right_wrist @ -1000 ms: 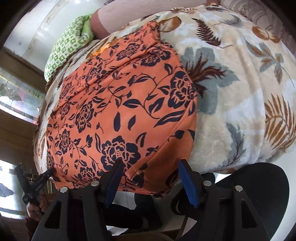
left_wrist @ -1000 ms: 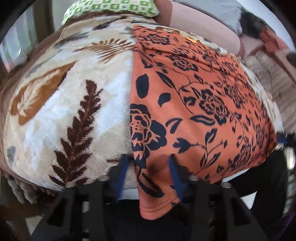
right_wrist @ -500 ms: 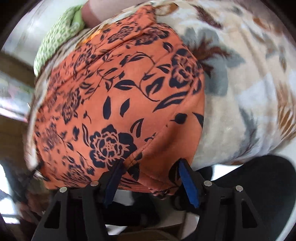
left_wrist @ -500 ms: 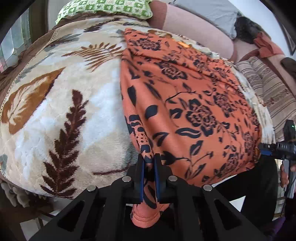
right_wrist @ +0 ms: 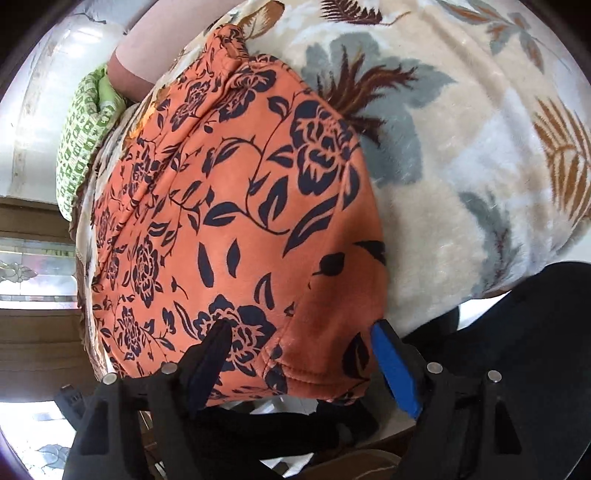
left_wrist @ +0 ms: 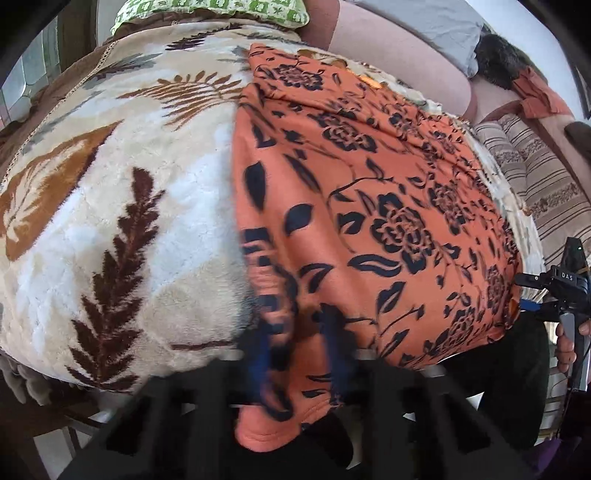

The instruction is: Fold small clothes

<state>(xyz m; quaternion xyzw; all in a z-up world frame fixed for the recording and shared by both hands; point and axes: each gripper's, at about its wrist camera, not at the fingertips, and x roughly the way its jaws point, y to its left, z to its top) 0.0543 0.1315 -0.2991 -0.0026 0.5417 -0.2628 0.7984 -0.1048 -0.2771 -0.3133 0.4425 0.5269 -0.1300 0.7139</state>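
Observation:
An orange garment with a dark floral print (left_wrist: 369, 206) lies spread on a plush leaf-patterned blanket (left_wrist: 110, 206); it also shows in the right wrist view (right_wrist: 229, 221). My left gripper (left_wrist: 299, 332) is at the garment's near left corner, blurred, its fingers a little apart with the hem hanging between them. My right gripper (right_wrist: 303, 339) is open, its fingers straddling the garment's near right corner at the bed's edge. In the left wrist view the right gripper (left_wrist: 554, 291) shows at the far right.
A green patterned pillow (left_wrist: 210, 7) lies at the head of the bed, also visible in the right wrist view (right_wrist: 85, 122). A pink bolster (left_wrist: 388, 48) and a striped cushion (left_wrist: 535, 184) lie behind. The blanket (right_wrist: 461, 166) extends to the right.
My left gripper was open, shut on the garment's corner half a second ago, and its fingers now stand apart again, blurred by motion. My right gripper stayed open and moved closer over the corner.

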